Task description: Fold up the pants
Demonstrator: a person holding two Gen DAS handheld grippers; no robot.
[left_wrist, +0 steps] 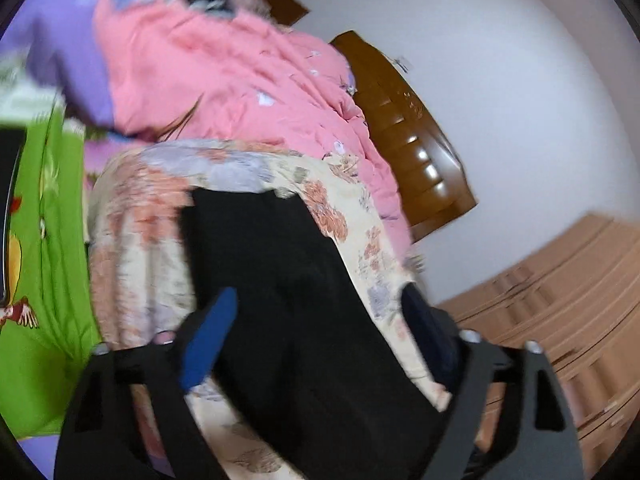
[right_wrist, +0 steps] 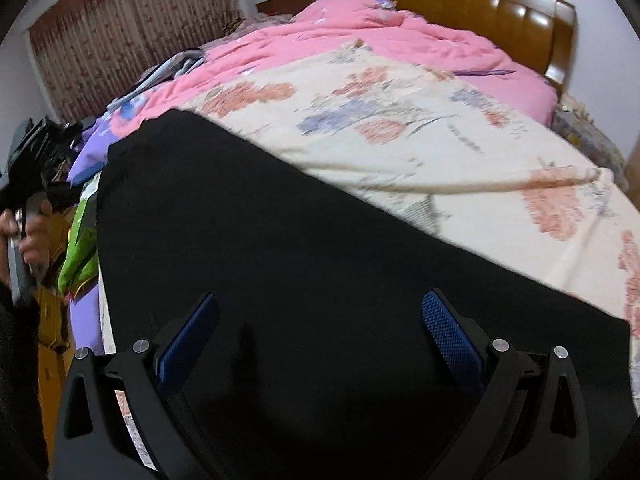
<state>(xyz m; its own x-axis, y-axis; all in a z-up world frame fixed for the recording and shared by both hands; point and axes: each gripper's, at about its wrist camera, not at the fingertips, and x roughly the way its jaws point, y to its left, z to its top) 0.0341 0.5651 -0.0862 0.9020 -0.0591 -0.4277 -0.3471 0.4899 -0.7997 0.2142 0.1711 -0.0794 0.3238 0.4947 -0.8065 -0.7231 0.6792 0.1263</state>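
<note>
The black pants point(right_wrist: 280, 240) lie spread on a cream floral blanket point(right_wrist: 440, 128) on the bed. My right gripper point(right_wrist: 320, 312) is open just above the pants, its blue pads point(right_wrist: 444, 328) wide apart with nothing between them. In the left wrist view the pants point(left_wrist: 280, 272) run as a dark strip over the same blanket point(left_wrist: 140, 232). My left gripper point(left_wrist: 320, 308) is open over the pants, with the blue pads point(left_wrist: 212, 340) on either side of the strip. The left gripper also shows at the far left of the right wrist view point(right_wrist: 32, 152), held in a hand.
A pink quilt point(right_wrist: 360, 36) is heaped behind the blanket, against a brown wooden headboard point(right_wrist: 480, 0). Green and purple fabrics point(left_wrist: 48, 240) lie beside the blanket. A curtain point(right_wrist: 120, 32) hangs at the back left. Wooden flooring point(left_wrist: 560, 300) shows beyond the bed edge.
</note>
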